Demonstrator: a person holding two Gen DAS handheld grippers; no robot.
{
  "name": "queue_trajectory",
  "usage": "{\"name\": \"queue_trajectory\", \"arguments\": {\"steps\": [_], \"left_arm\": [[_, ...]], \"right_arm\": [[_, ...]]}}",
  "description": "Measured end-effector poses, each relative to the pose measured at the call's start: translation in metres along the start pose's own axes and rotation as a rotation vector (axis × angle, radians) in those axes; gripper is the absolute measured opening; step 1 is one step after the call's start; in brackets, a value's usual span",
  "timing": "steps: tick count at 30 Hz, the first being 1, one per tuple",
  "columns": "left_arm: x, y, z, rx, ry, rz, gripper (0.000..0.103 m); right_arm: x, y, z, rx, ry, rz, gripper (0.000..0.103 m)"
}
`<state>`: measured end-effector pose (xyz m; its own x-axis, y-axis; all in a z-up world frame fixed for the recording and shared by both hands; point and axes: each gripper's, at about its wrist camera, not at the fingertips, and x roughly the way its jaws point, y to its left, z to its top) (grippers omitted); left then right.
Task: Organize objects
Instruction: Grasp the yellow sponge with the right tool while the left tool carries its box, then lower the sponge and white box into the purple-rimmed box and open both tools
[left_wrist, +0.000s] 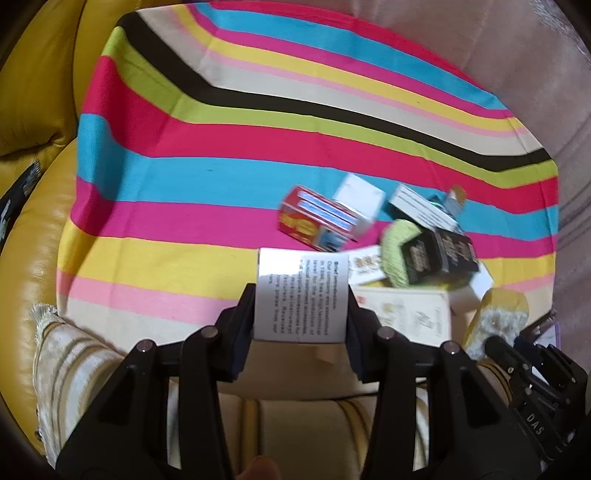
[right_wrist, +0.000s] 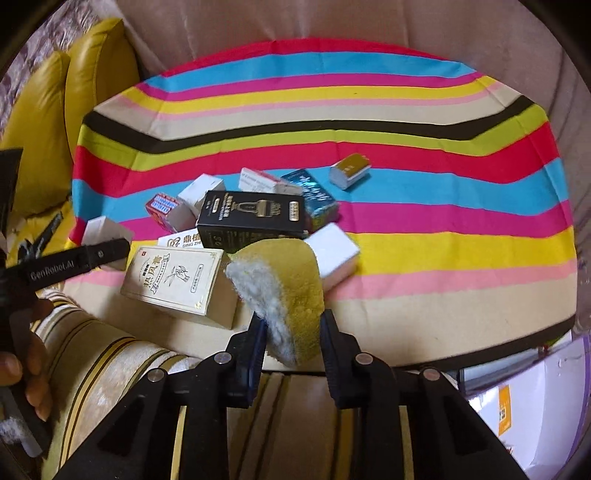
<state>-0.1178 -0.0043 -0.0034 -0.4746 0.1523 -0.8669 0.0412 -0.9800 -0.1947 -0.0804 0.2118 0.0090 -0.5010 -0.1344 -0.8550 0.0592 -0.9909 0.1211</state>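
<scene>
Left wrist: white box clamped; right wrist: sponge clamped

Left tongs (left_wrist: 301, 314) clamped on white box (left_wrist: 302, 295) with black print, raised over striped cloth (left_wrist: 221, 147); right tongs (right_wrist: 293, 332) clamped on yellow sponge (right_wrist: 288, 280), held just above cloth's near edge; beside it, cream box (right_wrist: 177, 280), black box (right_wrist: 251, 218), red box (right_wrist: 162, 205), teal box (right_wrist: 314, 195) heaped close together; gold-topped box (right_wrist: 349, 170) well apart.

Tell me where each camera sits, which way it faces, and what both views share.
Left wrist: sits on the left gripper, facing forward over its fingers, shut on a white box, toward the striped cloth.
Right wrist: sits on the right gripper, shut on a yellow sponge; the left hand shows at the edge.
Shared: the cloth, sponge, black box and cream box.
</scene>
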Motion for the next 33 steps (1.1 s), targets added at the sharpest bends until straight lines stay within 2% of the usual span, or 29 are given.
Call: {"name": "queue_trajectory", "arguments": {"steps": [13,20,33], "left_arm": [[-0.012,-0.071,-0.01,0.134,-0.026,-0.056,0.047],[-0.022,-0.126,-0.028,0.234,-0.03,-0.099,0.047],[-0.014,-0.25,-0.066,0.469,0.06,-0.225,0.047]], "right_arm": [[-0.052,-0.056,-0.029,0.107,-0.075,-0.048,0.03],[-0.074,-0.091,-0.049,0.168,-0.105,-0.096,0.03],[-0.115,-0.164,-0.088,0.303,-0.152,-0.233,0.03]]}}
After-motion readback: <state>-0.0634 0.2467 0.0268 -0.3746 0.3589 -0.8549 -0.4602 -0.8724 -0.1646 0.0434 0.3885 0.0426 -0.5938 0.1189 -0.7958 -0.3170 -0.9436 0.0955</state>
